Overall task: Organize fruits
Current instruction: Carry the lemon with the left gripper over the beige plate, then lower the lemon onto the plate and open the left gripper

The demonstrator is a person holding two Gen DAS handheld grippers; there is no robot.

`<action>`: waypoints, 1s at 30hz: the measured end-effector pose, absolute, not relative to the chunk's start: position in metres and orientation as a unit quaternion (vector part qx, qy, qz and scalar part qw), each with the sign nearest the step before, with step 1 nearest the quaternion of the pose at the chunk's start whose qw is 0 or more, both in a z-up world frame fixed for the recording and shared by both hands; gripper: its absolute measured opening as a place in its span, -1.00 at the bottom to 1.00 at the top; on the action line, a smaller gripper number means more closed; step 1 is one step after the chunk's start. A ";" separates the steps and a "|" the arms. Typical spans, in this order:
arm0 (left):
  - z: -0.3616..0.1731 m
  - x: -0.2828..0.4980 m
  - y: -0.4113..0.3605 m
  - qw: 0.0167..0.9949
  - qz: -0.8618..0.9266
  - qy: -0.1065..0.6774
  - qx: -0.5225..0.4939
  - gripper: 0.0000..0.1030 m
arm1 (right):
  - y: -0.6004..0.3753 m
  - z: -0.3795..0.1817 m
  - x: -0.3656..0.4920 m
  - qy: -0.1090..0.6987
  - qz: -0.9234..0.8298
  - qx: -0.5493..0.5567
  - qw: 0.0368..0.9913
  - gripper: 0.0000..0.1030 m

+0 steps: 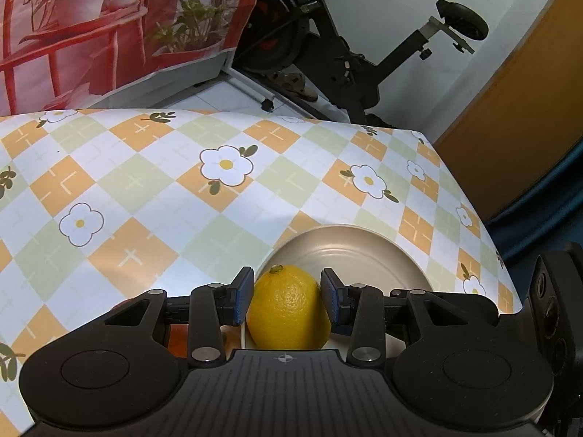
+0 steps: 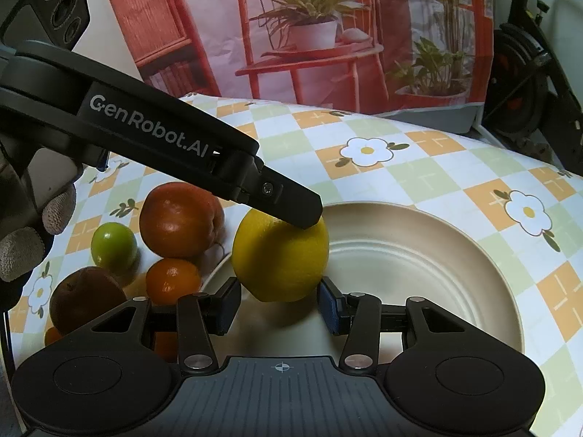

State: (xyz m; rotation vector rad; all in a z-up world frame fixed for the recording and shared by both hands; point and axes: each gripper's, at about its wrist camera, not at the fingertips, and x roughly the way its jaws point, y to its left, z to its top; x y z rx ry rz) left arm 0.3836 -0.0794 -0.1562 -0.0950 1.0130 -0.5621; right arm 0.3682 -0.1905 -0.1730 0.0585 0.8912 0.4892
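Note:
A yellow lemon [image 1: 288,306] sits between the blue pads of my left gripper [image 1: 288,280], which is shut on it over the near rim of a beige plate [image 1: 349,251]. In the right wrist view the left gripper's black finger [image 2: 284,196] reaches in from the upper left and lies against the lemon [image 2: 280,255]. My right gripper [image 2: 278,286] stands open below the lemon, its tips at the fruit's underside, above the plate [image 2: 419,255]. Whether they touch it is unclear.
Left of the plate lie a red-orange fruit [image 2: 180,218], a green lime [image 2: 113,242], a small mandarin [image 2: 173,278] and a dark red apple [image 2: 85,302]. A gloved hand [image 2: 22,251] is at the left edge. A printed bag [image 2: 309,36] stands behind the checked tablecloth [image 1: 145,182].

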 end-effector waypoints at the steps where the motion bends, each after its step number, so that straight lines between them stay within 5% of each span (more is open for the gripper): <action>1: -0.156 0.384 -0.080 0.836 -0.265 0.478 -0.044 -0.17 | -0.190 -0.173 0.368 0.426 0.234 0.028 0.874 -0.17; 30: -0.138 0.361 -0.085 0.874 -0.232 0.426 0.014 -0.15 | -0.244 -0.158 0.282 0.379 0.135 0.105 0.909 -0.04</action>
